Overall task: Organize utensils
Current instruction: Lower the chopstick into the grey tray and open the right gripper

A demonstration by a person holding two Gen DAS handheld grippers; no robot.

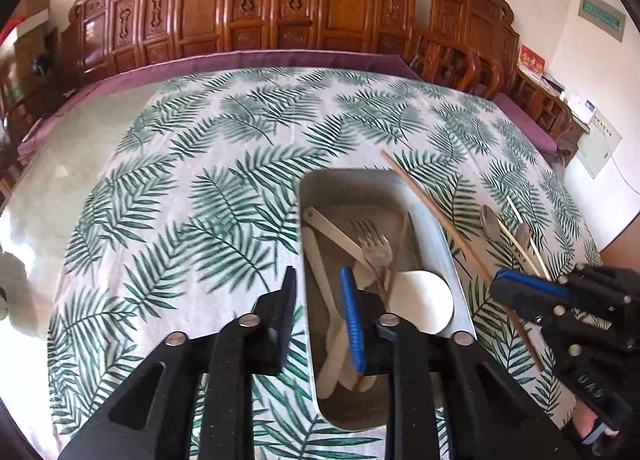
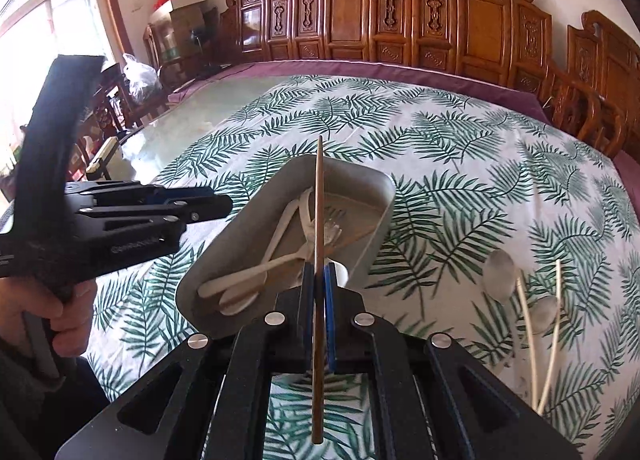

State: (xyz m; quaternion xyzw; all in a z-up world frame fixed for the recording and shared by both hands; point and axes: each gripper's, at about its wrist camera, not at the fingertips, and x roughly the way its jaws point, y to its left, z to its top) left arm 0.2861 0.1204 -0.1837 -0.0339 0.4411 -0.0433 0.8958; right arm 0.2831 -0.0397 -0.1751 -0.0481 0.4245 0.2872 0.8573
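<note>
A metal tray (image 1: 424, 196) (image 2: 372, 188) sits on the leaf-print tablecloth and holds a fork (image 1: 374, 248), white spoons (image 1: 424, 300) (image 2: 240, 280) and a brown chopstick. My right gripper (image 2: 319, 272) (image 1: 504, 280) is shut on a brown chopstick (image 2: 319, 196) (image 1: 440, 216) and holds it over the tray's right side. My left gripper (image 1: 320, 280) (image 2: 224, 202) is open and empty over the tray's left rim. Two metal spoons (image 1: 491, 222) (image 2: 498, 274) with pale handles lie right of the tray.
The tablecloth (image 1: 200, 180) covers a glass-topped table with a purple border. Carved wooden chairs (image 1: 280, 0) line the far edge. Boxes and a bag (image 2: 138, 74) stand at the far left.
</note>
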